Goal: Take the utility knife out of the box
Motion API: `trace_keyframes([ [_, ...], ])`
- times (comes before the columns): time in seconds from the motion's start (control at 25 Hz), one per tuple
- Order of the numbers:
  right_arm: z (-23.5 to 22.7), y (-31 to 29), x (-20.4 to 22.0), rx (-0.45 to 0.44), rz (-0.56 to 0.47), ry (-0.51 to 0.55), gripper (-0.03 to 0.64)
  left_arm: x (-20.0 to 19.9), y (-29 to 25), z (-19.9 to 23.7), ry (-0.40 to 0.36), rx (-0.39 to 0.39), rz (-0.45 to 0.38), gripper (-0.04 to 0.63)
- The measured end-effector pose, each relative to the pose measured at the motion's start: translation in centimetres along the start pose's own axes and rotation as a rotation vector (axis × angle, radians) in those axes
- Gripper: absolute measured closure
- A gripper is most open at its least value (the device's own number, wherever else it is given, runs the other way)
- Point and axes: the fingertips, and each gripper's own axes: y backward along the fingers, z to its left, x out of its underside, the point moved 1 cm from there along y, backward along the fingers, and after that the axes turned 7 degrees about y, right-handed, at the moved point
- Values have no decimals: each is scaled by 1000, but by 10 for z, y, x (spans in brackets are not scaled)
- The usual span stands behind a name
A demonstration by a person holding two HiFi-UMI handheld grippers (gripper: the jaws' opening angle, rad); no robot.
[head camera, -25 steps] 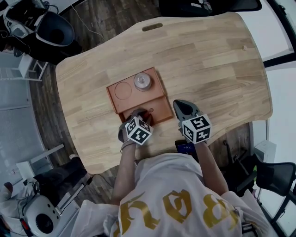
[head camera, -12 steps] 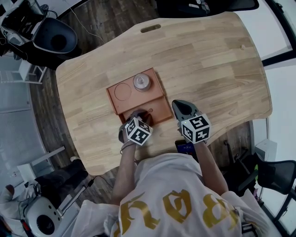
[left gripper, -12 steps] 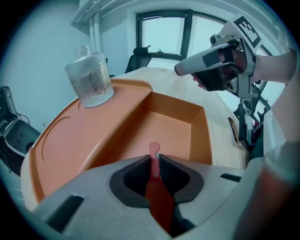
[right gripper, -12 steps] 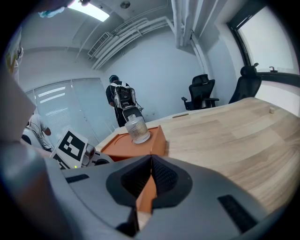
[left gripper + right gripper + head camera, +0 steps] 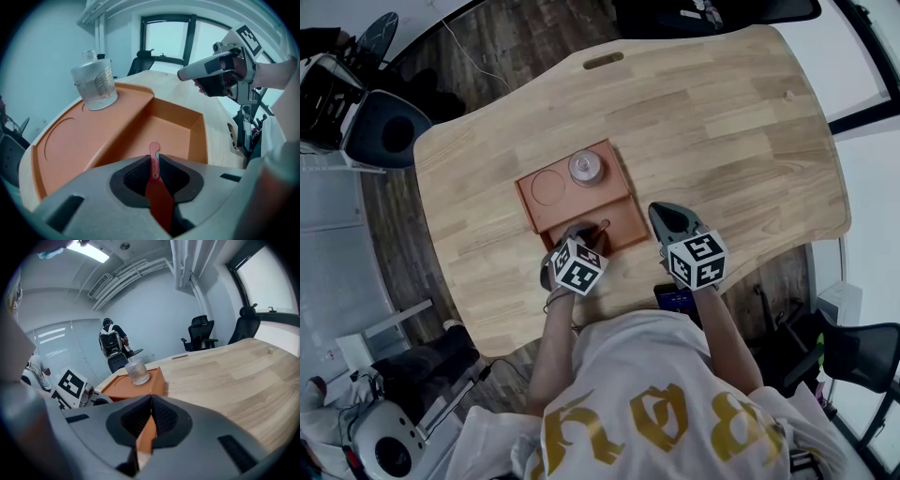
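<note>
Gripping the utility knife (image 5: pixel 158 194) in my left gripper (image 5: pixel 154 161), I see its jaws clamped on it, long axis straight ahead, tip over the box (image 5: pixel 180 136) recess. The right gripper (image 5: pixel 151 404), jaws closed and empty, sits farther off.

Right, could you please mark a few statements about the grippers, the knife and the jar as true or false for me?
1. The left gripper is shut on the red utility knife. True.
2. The glass jar lies tipped over in the deep compartment of the box. False: it stands upright on the box's raised part.
3. The right gripper grips the jar. False: it is shut on nothing, beside the box and away from the jar.
4. The round recess beside the jar is empty. True.
</note>
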Motion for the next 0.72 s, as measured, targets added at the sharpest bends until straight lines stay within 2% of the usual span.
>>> trace_keyframes([
  [0.12,1,2,-1,-2,-3,5,604,-7,6,-1,-2,-15,-40,535],
  [0.28,2,4,-3,-2,-10,14,604,-21,18,2,37,-31,-129,535],
  [0.52,13,10,-9,-11,-32,19,604,-27,36,2,84,-44,-211,535],
  [0.72,21,19,-16,-14,-60,26,604,-45,65,8,159,-80,-369,535],
])
